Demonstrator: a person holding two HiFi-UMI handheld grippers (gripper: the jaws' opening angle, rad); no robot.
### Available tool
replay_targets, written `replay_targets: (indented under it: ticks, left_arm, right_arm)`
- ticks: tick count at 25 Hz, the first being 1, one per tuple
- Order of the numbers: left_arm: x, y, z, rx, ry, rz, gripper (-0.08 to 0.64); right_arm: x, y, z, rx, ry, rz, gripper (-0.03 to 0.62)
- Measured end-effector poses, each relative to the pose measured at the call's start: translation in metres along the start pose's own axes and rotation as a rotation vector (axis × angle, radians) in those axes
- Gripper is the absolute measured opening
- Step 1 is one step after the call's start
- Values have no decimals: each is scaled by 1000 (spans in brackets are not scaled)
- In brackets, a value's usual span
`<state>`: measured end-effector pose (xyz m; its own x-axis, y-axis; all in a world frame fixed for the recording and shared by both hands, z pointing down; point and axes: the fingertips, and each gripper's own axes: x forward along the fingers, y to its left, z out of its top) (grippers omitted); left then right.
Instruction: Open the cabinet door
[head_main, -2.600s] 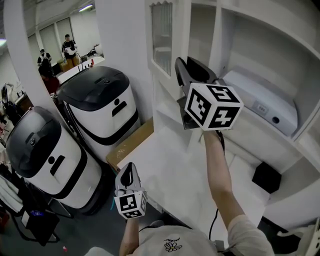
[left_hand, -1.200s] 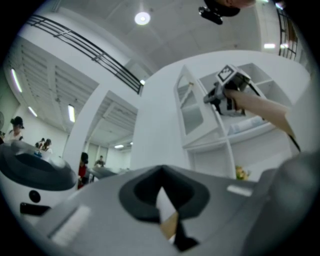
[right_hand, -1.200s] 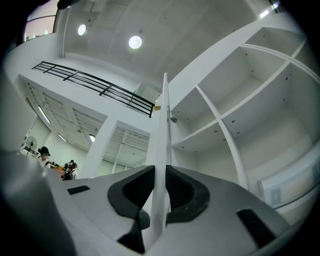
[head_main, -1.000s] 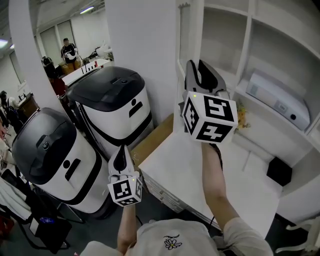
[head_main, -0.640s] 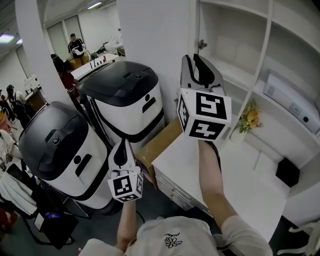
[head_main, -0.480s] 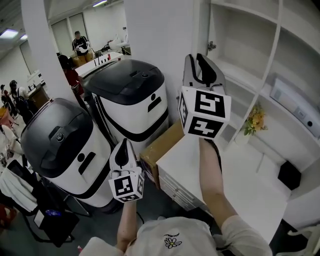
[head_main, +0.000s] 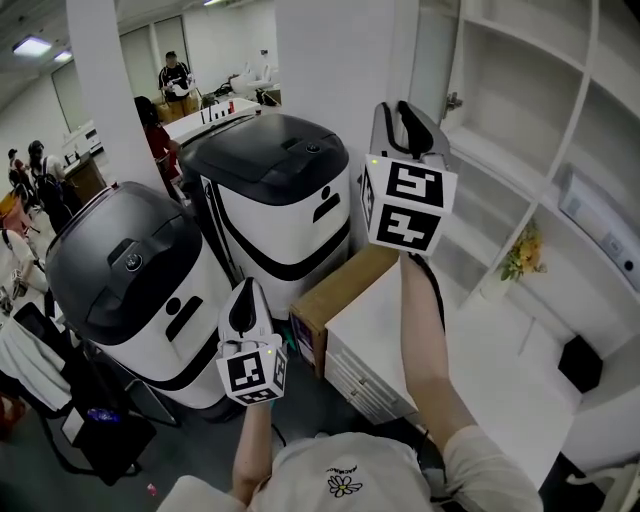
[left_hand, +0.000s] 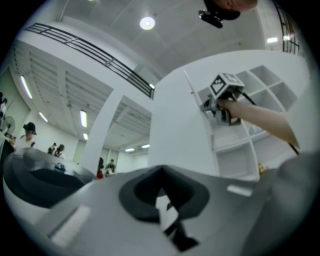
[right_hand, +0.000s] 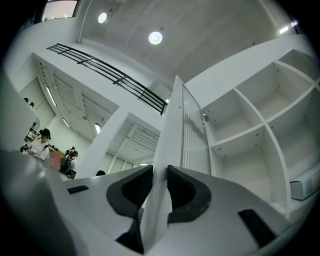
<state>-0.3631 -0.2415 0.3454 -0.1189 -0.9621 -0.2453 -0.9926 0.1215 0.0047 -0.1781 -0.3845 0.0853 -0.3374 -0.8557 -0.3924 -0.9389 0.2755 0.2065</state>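
A: Right gripper (right_hand: 159, 172): state?
B: Clamped on the free edge of the door (right_hand: 171, 125), one pad on each face. Just opened a little further, with the panel between the pads and touching them.

A: Why grip the edge?
B: No handle in sight. Probably chosen as the point farthest from the hinge (right_hand: 205, 117), for the longest lever and the lightest pull.

A: Door position?
B: Swung well out from the cabinet (head_main: 520, 100) and seen edge-on in the right gripper view, with the ribbed pane just right of the edge and bare shelves beyond. Judged near the end of the task.

A: Left gripper (head_main: 247, 292)?
B: Jaws together, nothing between. Held low and to the left, well apart from the door, likely to keep clear of the swing.

A: Precautions for the next move?
B: Follow the arc with the wrist to avoid twisting the panel between the pads. Expect a slip if loosened more. Check the space behind the door before pulling further
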Motion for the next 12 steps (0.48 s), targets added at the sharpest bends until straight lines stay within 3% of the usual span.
replay_targets:
  ticks: [12]
  left_arm:
    - [-4, 32, -4, 17, 14, 46, 5]
  right_arm:
    - [33, 29, -11, -23, 28, 33, 87]
